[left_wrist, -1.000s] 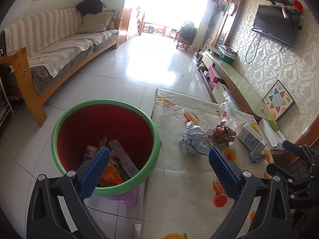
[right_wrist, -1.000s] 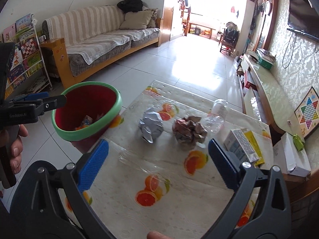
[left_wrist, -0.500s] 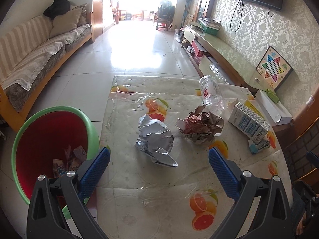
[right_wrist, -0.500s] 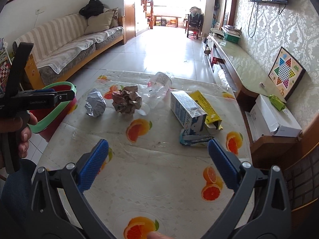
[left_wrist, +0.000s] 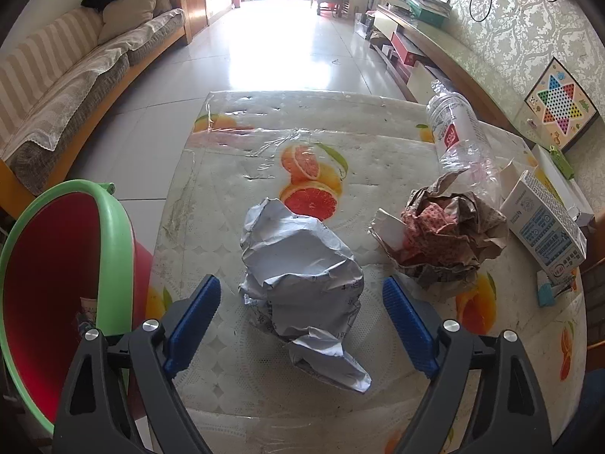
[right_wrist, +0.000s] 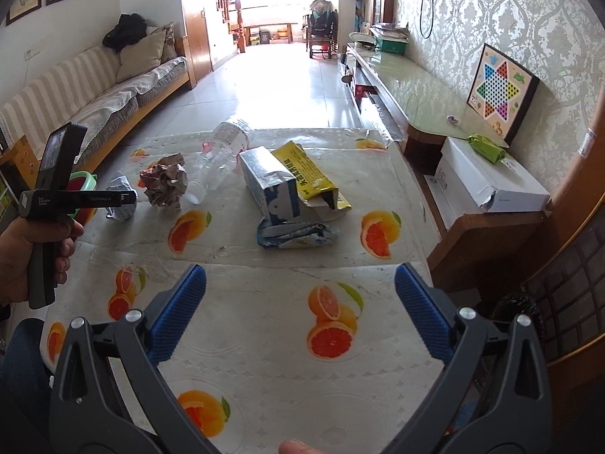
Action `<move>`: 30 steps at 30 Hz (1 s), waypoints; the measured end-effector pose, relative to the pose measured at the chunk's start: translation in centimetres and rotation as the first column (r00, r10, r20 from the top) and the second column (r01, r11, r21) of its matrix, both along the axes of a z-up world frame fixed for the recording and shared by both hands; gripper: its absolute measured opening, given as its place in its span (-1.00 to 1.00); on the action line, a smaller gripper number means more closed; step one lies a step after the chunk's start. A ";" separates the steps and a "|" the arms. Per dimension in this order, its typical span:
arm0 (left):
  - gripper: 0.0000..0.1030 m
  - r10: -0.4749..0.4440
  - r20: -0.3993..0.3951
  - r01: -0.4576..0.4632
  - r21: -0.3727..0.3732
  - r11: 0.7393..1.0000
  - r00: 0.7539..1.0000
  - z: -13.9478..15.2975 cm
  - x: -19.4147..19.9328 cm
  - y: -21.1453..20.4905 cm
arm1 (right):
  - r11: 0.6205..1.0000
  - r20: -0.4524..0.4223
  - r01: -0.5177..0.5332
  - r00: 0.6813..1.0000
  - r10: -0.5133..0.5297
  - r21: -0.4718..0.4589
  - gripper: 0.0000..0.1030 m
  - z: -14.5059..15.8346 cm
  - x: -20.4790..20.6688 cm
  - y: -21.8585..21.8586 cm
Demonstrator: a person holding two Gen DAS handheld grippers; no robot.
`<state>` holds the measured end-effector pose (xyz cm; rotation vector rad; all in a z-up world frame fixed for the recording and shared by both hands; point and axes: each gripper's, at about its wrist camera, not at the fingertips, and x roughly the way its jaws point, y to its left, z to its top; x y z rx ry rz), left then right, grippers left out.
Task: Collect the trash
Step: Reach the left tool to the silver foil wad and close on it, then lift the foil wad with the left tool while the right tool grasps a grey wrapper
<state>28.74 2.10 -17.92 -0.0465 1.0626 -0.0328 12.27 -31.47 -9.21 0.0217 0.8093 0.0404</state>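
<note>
1. My left gripper [left_wrist: 301, 300] pointed down at the table [left_wrist: 234, 363], jaws wide but closing, w/ the crumpled white paper ball [left_wrist: 302, 265] between the blue pads; pads did not touch it yet.
2. My right gripper [right_wrist: 300, 308] was wide open over bare tablecloth, nothing between its pads.
3. In the right view my left hand [right_wrist: 22, 253] held the left gripper's handle at the table's left edge.
4. The red bin w/ green rim [left_wrist: 113, 234] stood just beside the table, left of the paper ball; some trash was already inside.
5. Right of the ball lay a brown crumpled paper wad [left_wrist: 450, 234], then a white-blue carton [left_wrist: 544, 230].
6. Farther back a clear plastic bottle [left_wrist: 453, 128] lay on its side, touching the brown wad.
7. In the right view a yellow box [right_wrist: 310, 174] lay against the carton, w/ a blue-white wrapper [right_wrist: 295, 234] in front of them.
</note>
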 end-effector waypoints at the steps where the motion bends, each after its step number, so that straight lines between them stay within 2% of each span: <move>1: 0.48 0.010 -0.003 -0.010 -0.001 1.000 1.000 -0.2 0.1 0.1 | 1.000 -0.003 0.006 1.000 -0.006 0.002 0.91 -0.1 0.0 -0.3; 4: 0.20 0.027 -0.012 -0.027 -0.017 1.000 1.000 -0.7 0.3 0.4 | 1.000 -0.015 0.008 1.000 -0.008 0.002 0.91 -0.6 0.1 -0.8; 7: 0.05 0.013 0.003 -0.012 -0.007 1.000 1.000 -0.3 0.2 0.1 | 1.000 -0.017 0.004 1.000 -0.004 -0.002 0.91 -0.8 0.3 -0.8; 12: 0.03 -0.020 0.026 0.021 -0.007 1.000 0.999 0.8 -1.2 0.0 | 1.000 -0.013 -0.024 1.000 0.024 -0.019 0.91 -1.0 1.2 0.1; 19: 0.03 -0.024 0.076 0.028 -0.047 0.999 0.997 3.3 -4.6 1.1 | 0.988 0.004 -0.109 0.994 0.110 -0.113 0.91 -2.7 4.9 1.8; 26: 0.03 -0.051 0.117 0.058 -0.057 0.997 0.992 5.3 -7.6 1.7 | 0.923 -0.027 -0.279 0.959 0.282 -0.266 0.91 -6.1 8.9 3.8; 30: 0.04 -0.044 0.141 0.055 -0.071 0.996 0.989 6.6 -8.4 2.5 | 0.896 -0.090 -0.337 0.941 0.325 -0.291 0.91 -7.8 10.3 4.1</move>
